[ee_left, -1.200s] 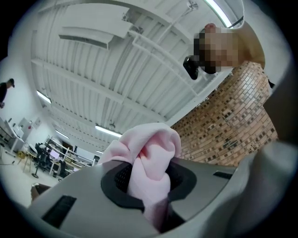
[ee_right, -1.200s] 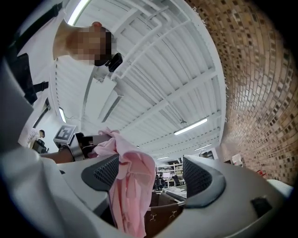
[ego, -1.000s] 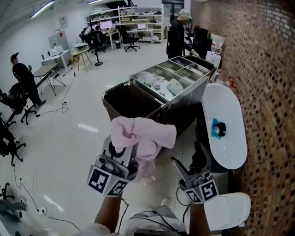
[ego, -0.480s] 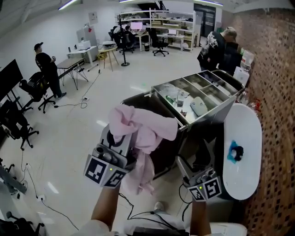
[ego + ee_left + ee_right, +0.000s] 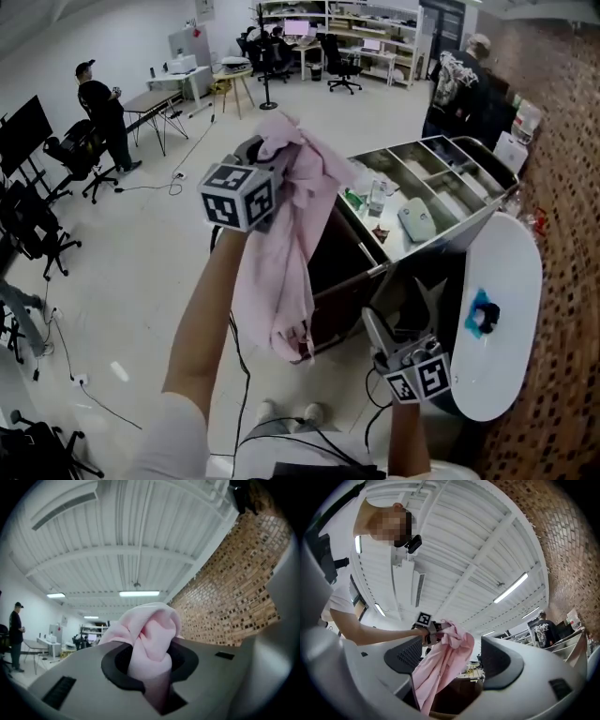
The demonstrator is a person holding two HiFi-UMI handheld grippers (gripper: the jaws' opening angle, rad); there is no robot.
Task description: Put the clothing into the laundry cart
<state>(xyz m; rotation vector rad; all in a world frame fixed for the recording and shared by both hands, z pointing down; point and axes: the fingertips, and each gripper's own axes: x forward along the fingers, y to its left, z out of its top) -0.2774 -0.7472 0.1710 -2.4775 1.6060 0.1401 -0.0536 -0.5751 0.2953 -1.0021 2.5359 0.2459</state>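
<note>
A pink garment hangs long from my left gripper, which is raised high at arm's length and shut on its top fold. In the left gripper view the pink cloth is bunched between the closed jaws. The garment hangs at the near rim of the dark laundry cart bin. My right gripper is low at the lower right, tilted upward, its jaws apart with nothing between them. The right gripper view shows the hanging garment and the left gripper beyond its spread fingers.
The cart's metal top has compartments with a few small items. A white oval table with a blue object stands at the right by a brick wall. People stand at the far left and behind the cart. Office chairs and cables lie on the floor at left.
My left arm has swung up and forward, lifting the pink garment from waist height so it hangs full length by the cart. The right gripper has stayed low.
</note>
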